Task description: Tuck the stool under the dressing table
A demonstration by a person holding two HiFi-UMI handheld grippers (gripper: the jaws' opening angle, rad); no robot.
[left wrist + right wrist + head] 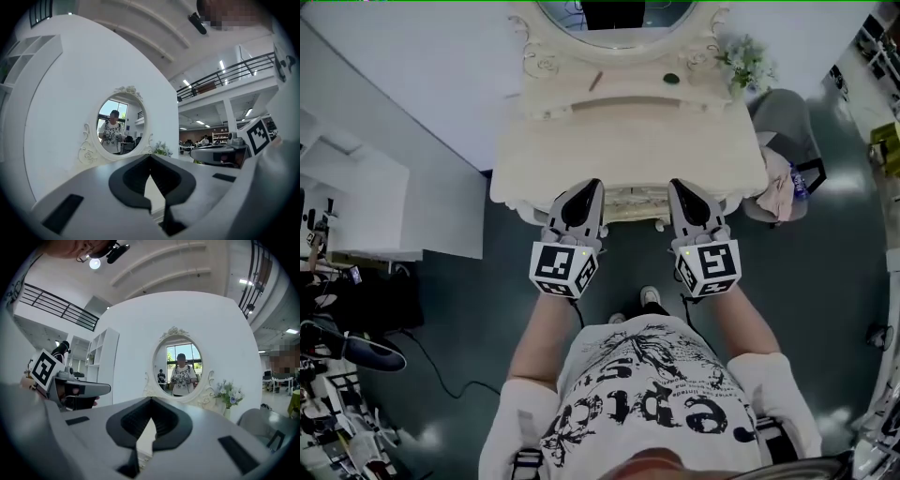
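Note:
The cream dressing table [581,150] with its oval mirror [619,19] stands straight ahead. A carved cream piece [630,202] shows under its front edge between my grippers; whether it is the stool or the table's own apron, I cannot tell. My left gripper [589,187] and right gripper [680,187] hover side by side at that front edge. Both are shut with nothing held. In the left gripper view the left gripper [150,157] has its tips together and points at the mirror [121,124]. The right gripper [151,400] looks the same in its own view, facing the mirror [180,366].
A grey chair [783,127] with a pinkish cloth [776,187] stands at the table's right side. A vase of flowers [745,61] sits on the table's back right corner. A white shelf unit [356,202] and floor cables [431,366] lie to the left.

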